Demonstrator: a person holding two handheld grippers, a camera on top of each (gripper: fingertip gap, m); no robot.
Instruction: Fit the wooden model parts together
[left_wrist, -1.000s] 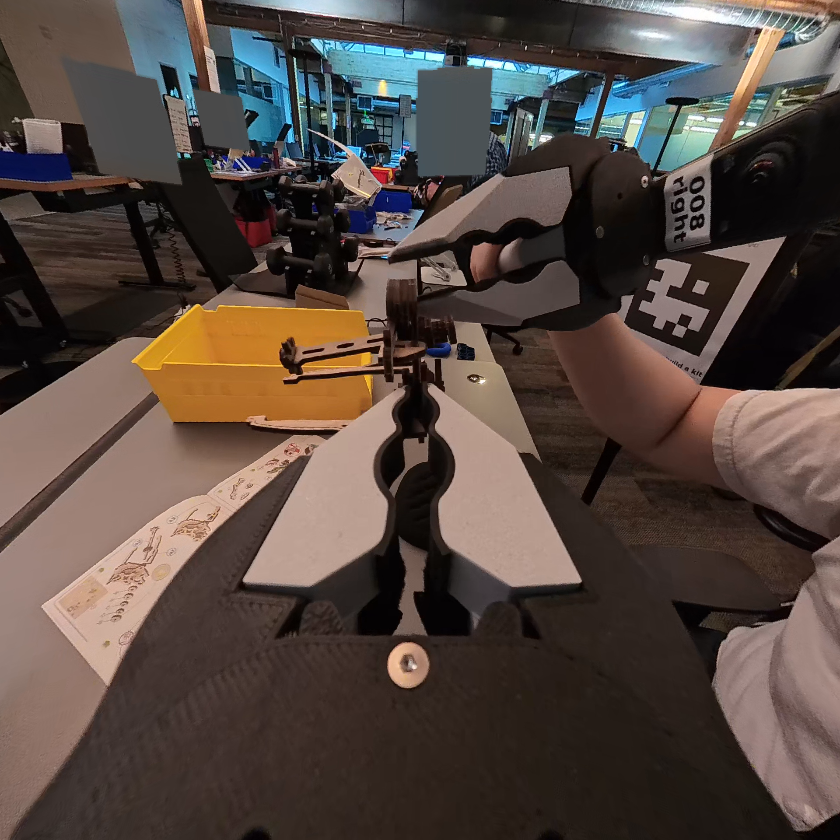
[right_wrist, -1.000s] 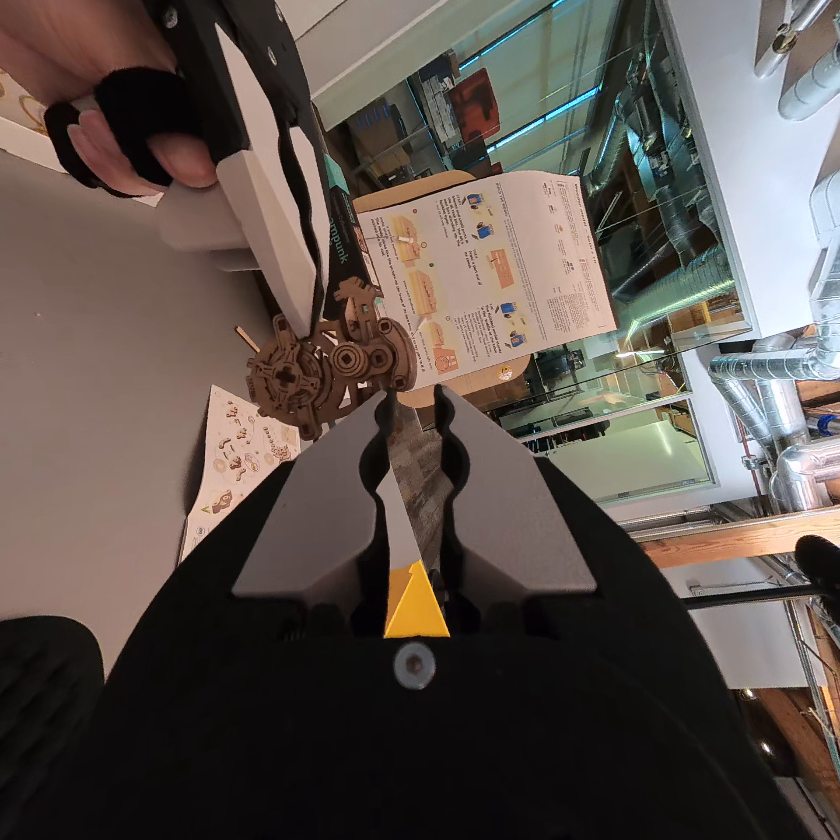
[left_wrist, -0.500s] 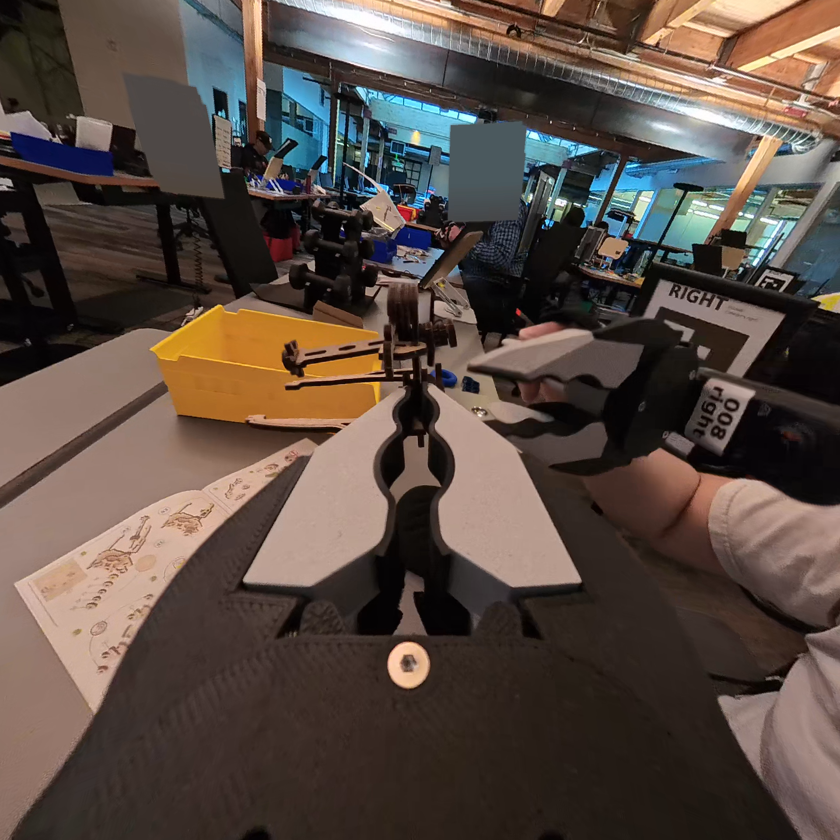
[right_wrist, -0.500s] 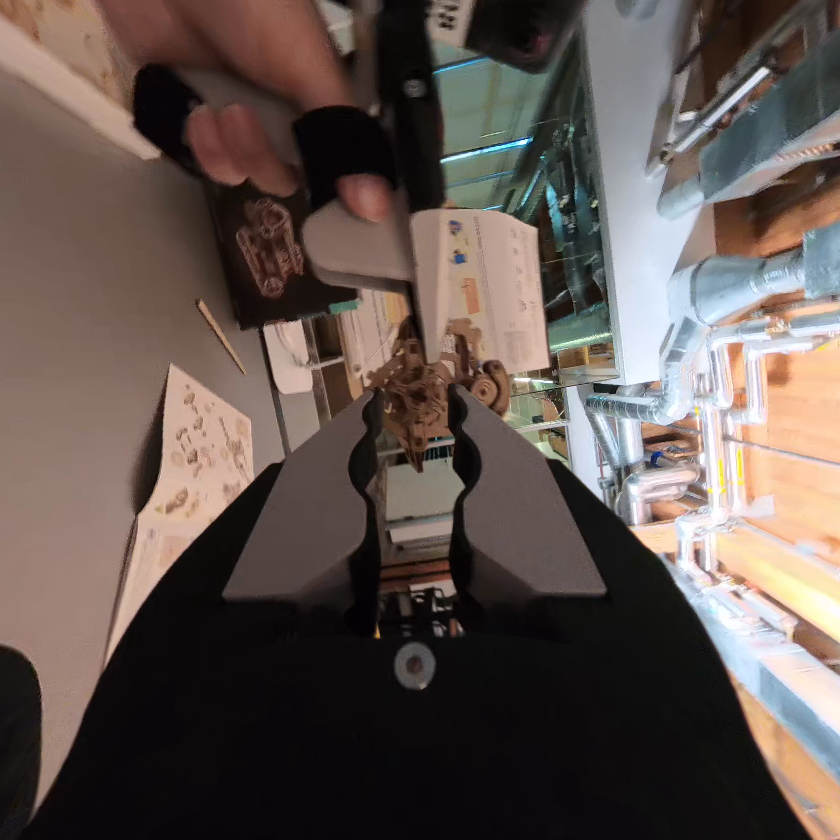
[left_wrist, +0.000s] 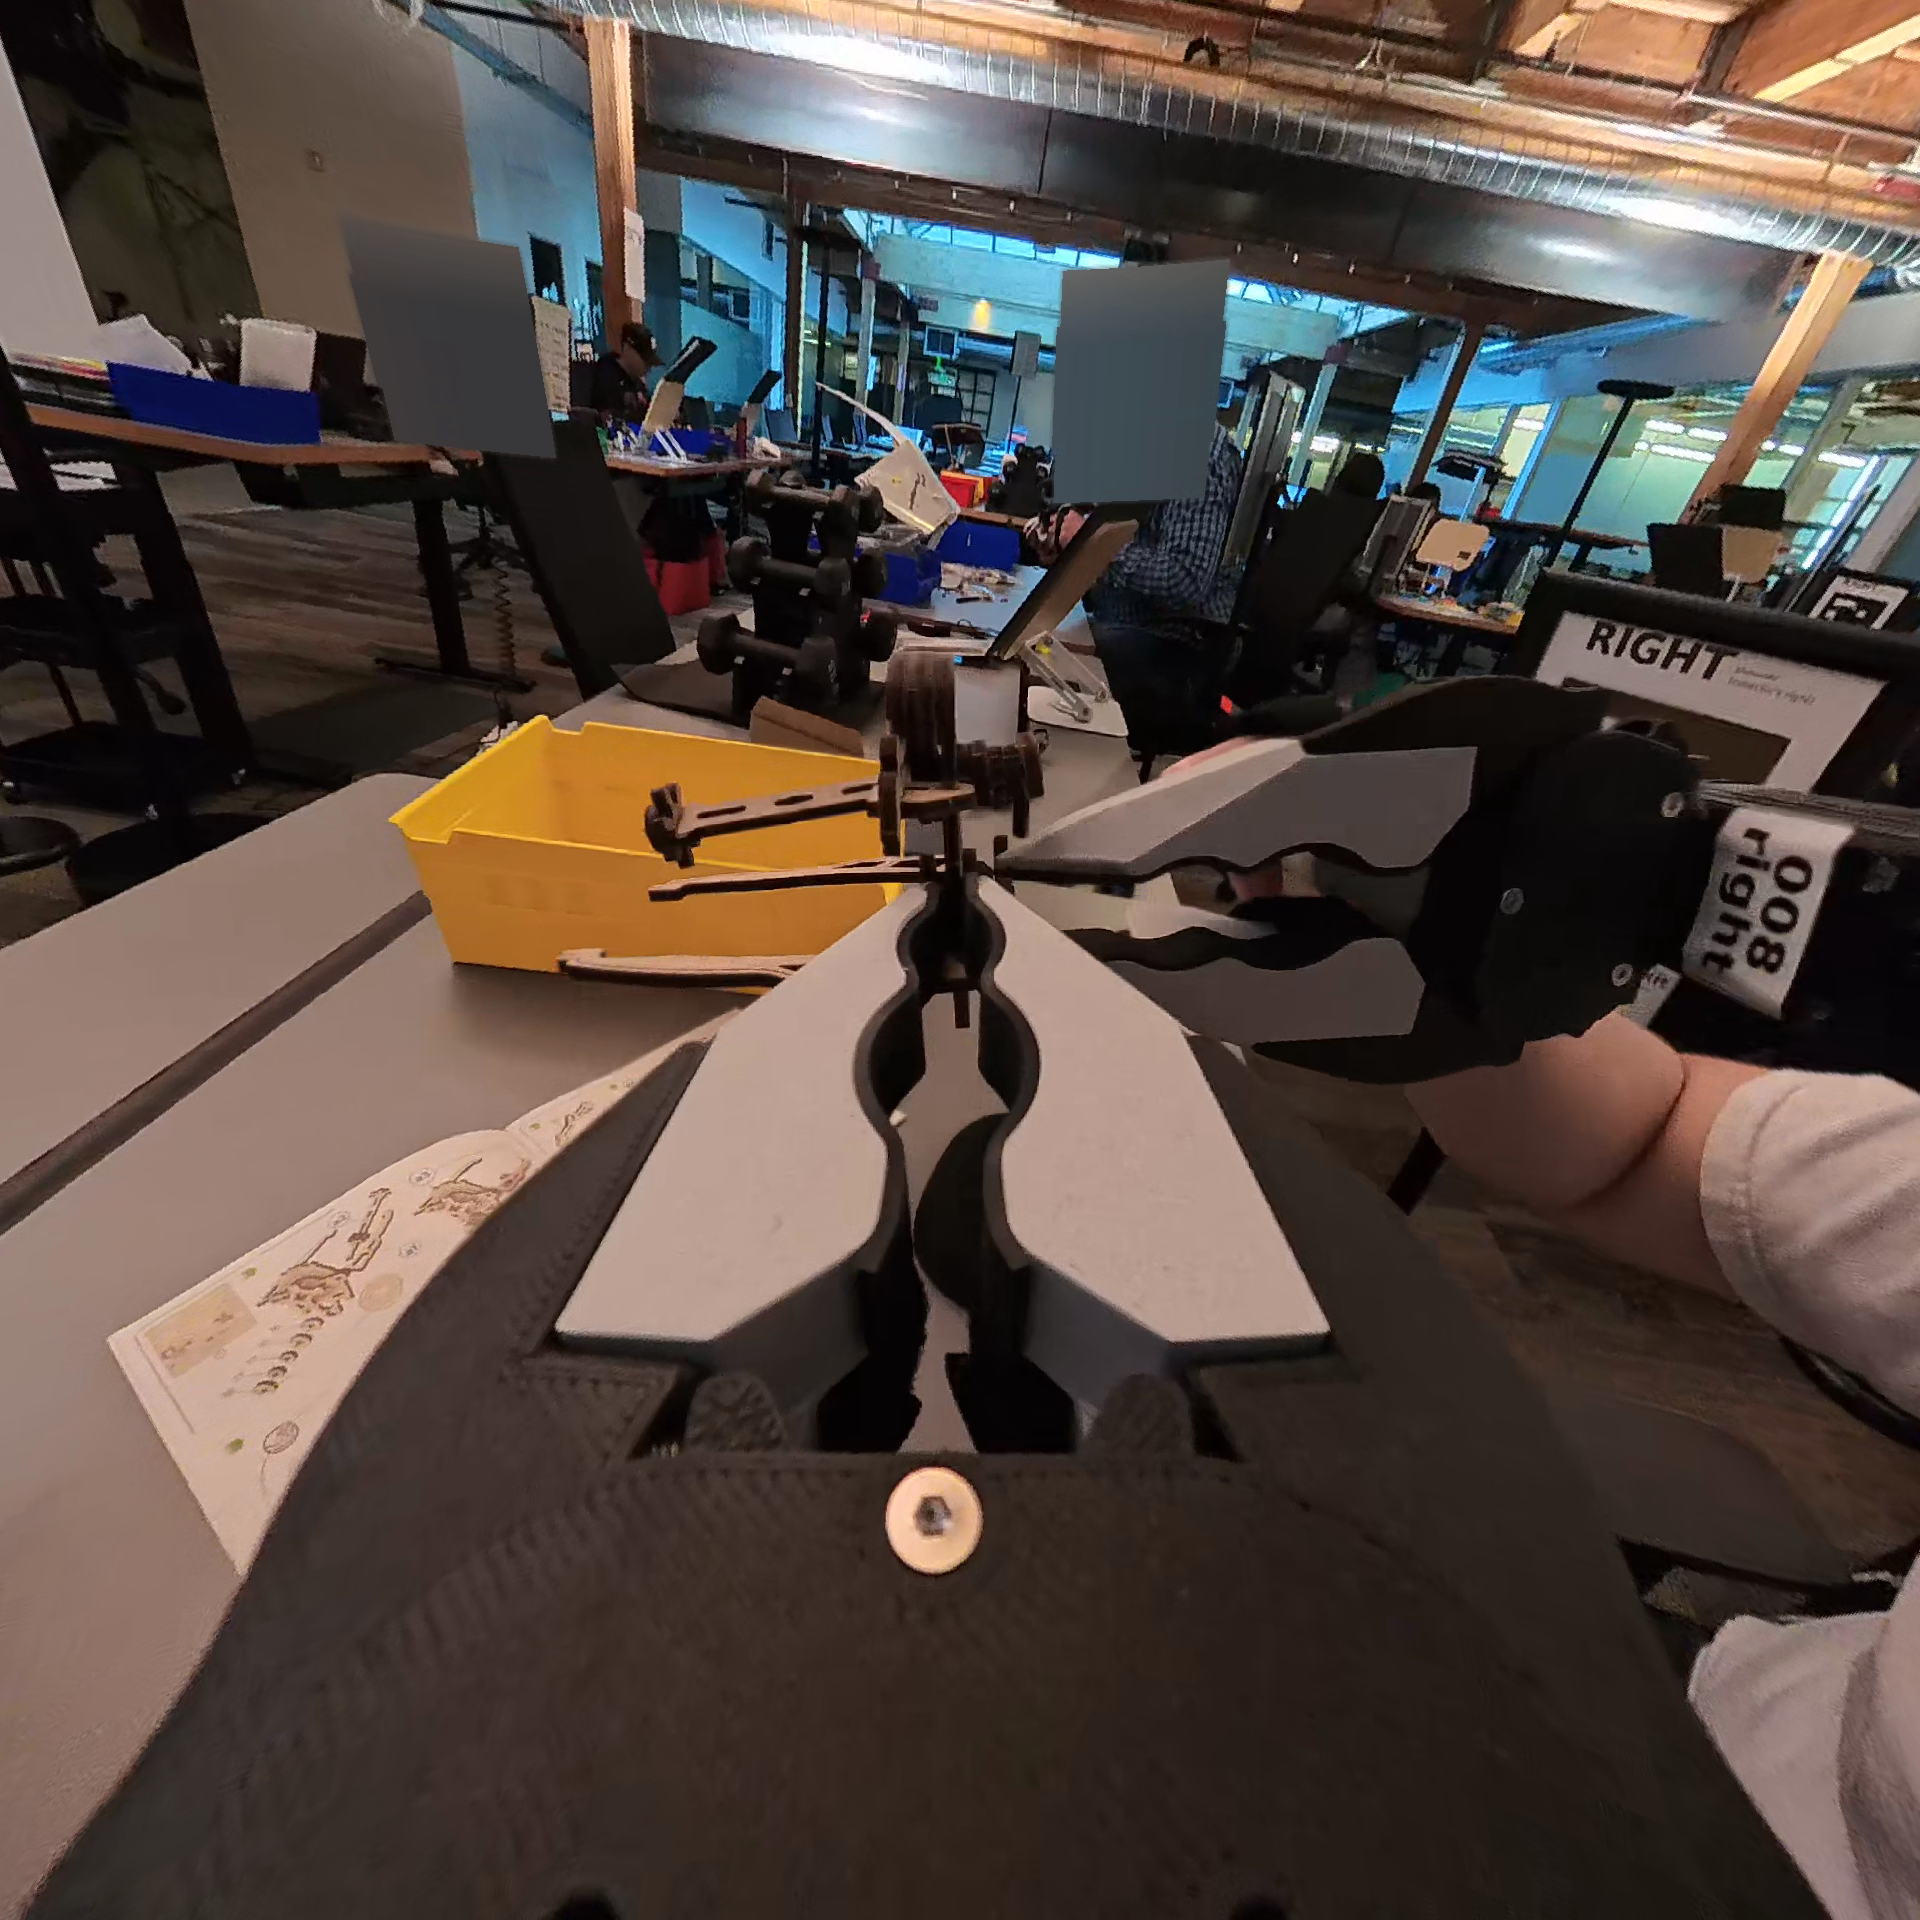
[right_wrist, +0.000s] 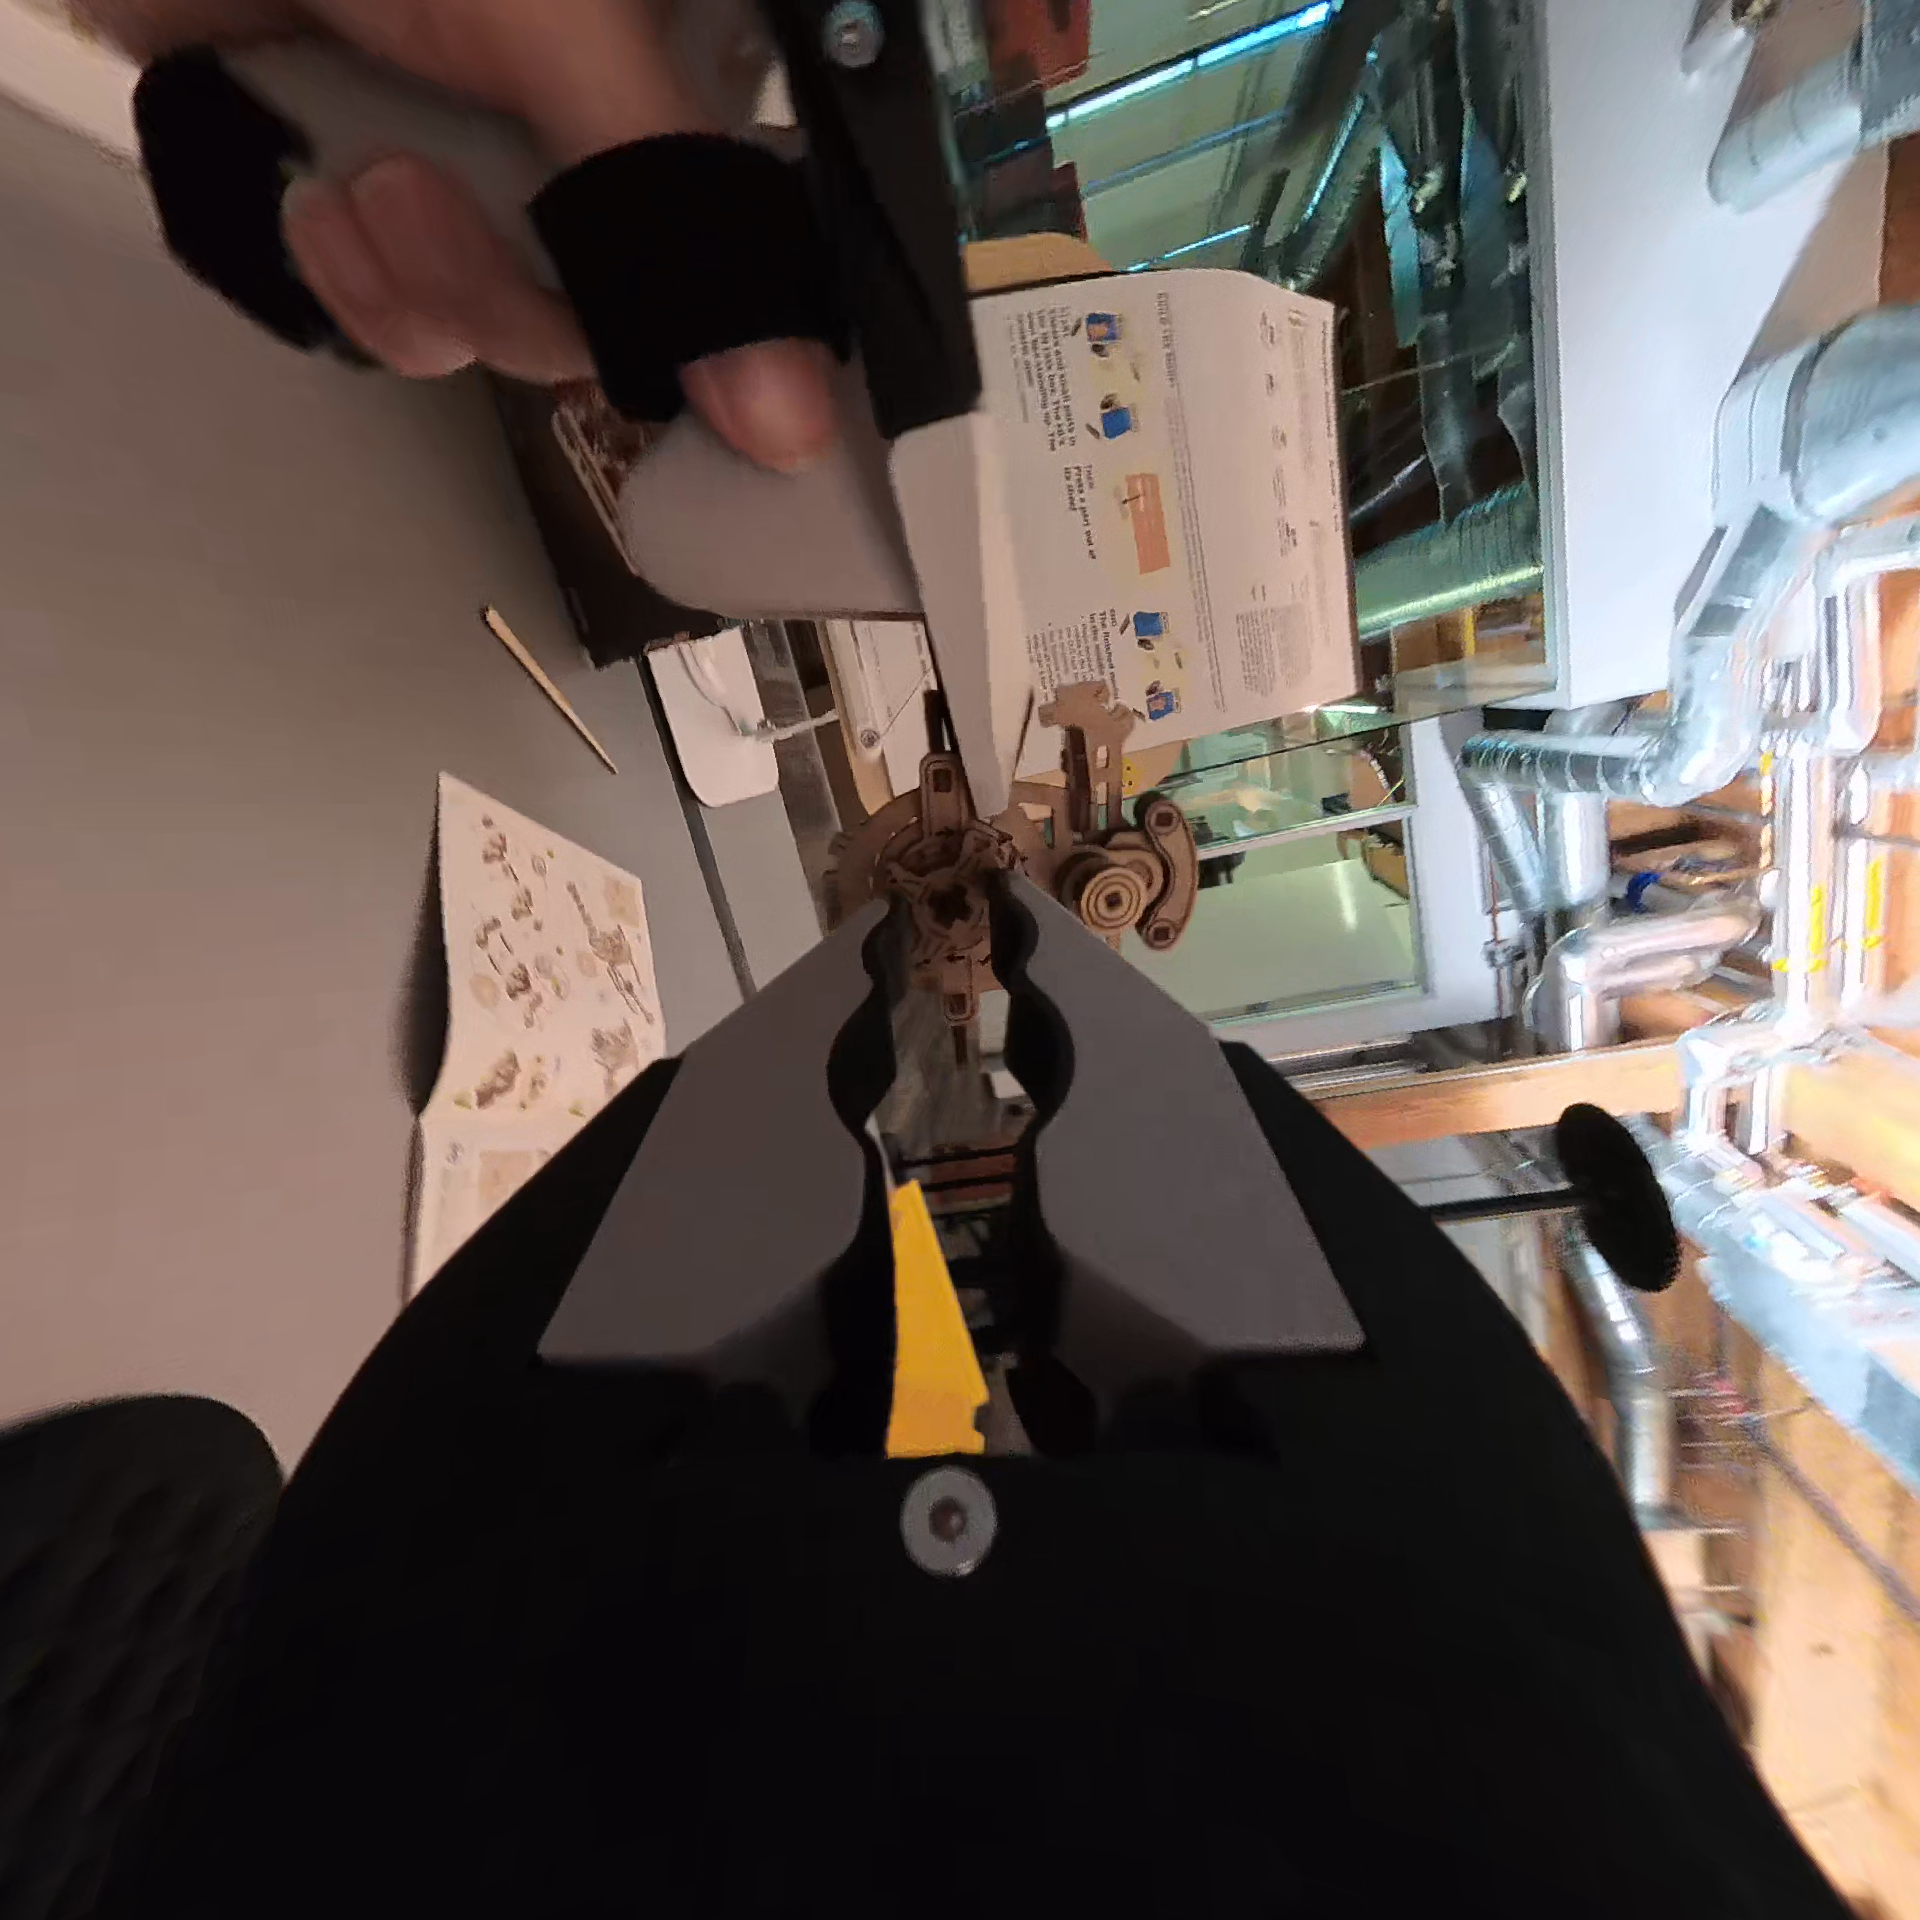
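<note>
My left tongs (left_wrist: 951, 904) are closed on the lower stem of the wooden model (left_wrist: 914, 800), holding it up in the air above the grey table (left_wrist: 260, 1039), with its two thin arms reaching left in front of the yellow bin (left_wrist: 582, 831). My right tongs (left_wrist: 1049, 899) come in from the right with a gap between their tips, the upper tip just touching the model's edge, the lower one apart from it. In the right wrist view those tongs (right_wrist: 951, 914) stand open on either side of the model's round gear hub (right_wrist: 940, 883), and I cannot tell whether they press it. The left tongs' finger (right_wrist: 956, 644) meets the model from above. An instruction sheet (left_wrist: 312, 1278) lies flat on the table, and a loose wooden strip (left_wrist: 675, 966) rests against the bin's foot
</note>
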